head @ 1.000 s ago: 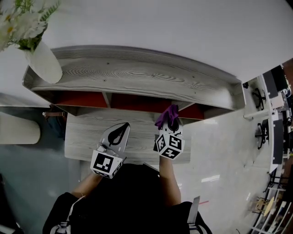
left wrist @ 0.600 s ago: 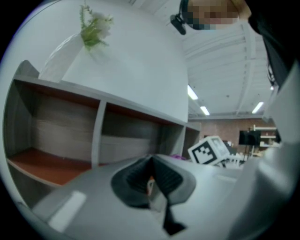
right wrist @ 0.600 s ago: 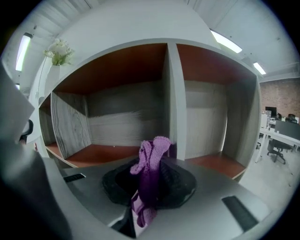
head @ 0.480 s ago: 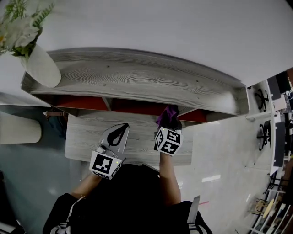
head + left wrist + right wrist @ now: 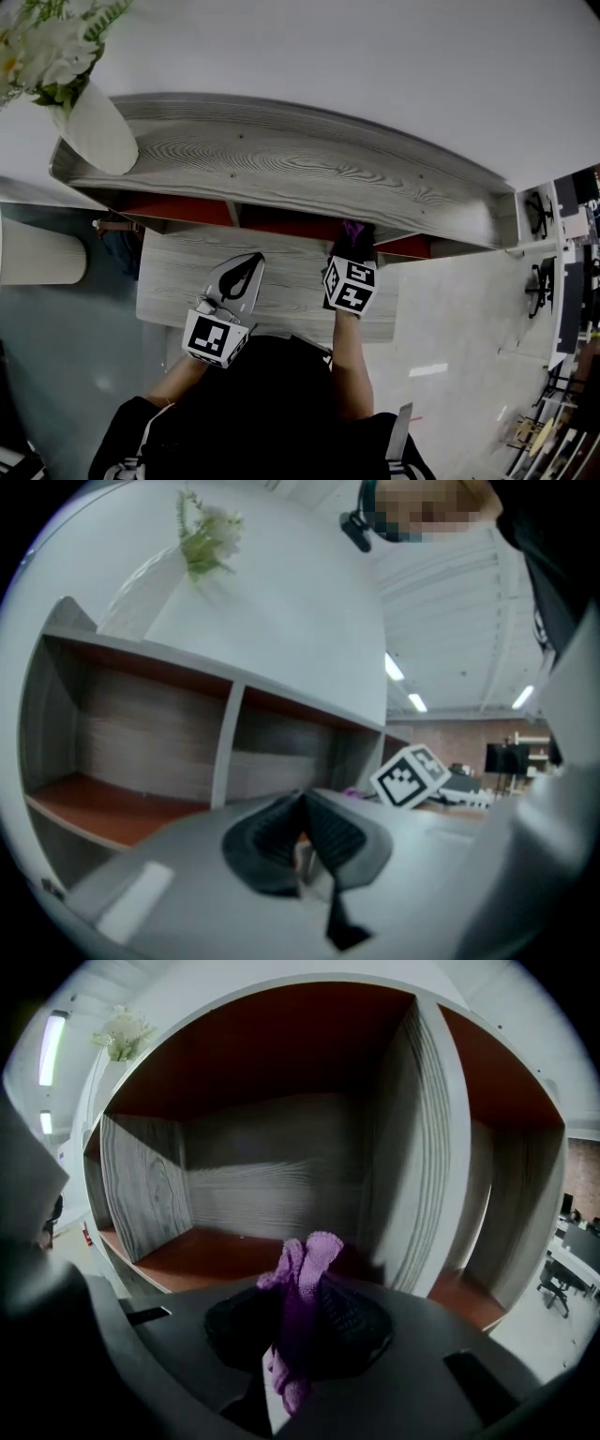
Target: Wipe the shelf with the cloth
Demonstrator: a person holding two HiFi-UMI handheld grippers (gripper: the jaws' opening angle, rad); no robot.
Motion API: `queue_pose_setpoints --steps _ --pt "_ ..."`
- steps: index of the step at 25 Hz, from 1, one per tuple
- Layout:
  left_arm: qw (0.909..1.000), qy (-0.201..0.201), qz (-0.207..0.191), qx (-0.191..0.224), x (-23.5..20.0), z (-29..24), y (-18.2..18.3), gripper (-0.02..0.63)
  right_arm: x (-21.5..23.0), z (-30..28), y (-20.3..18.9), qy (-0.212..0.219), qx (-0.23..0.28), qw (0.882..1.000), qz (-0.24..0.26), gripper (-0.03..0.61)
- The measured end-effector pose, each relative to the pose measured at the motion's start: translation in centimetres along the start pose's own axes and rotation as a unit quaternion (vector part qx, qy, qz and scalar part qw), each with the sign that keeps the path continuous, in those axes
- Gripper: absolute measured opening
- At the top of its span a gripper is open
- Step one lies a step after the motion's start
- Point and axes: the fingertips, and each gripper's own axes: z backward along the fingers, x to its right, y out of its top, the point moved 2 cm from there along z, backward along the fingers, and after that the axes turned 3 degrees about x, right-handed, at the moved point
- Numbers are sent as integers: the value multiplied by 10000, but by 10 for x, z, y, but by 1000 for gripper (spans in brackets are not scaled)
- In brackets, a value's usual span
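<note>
The right tool [image 5: 353,246] is clamped on the purple cloth [image 5: 352,230] at the mouth of the shelf's [image 5: 281,169] middle compartment. The left tool [image 5: 246,270] is above the table [image 5: 291,292], jaws together and empty.

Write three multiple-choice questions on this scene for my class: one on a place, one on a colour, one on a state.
1. Where does the white vase stand? A. on top of the shelf B. inside a compartment C. on the floor
2. What colour is the cloth? A. green B. purple C. white
3. How is the right gripper? A. open, empty B. shut on the cloth C. shut on nothing
Answers: 1 A, it rests on the shelf's top board; 2 B, purple shows between the jaws; 3 B, its jaws pinch the cloth.
</note>
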Motion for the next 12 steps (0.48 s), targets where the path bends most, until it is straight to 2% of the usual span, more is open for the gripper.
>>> queue_pose_setpoints --steps 12 --pt "9996 239 41 125 -17 22 4 -2 -71 -9 4 744 -212 9961 432 47"
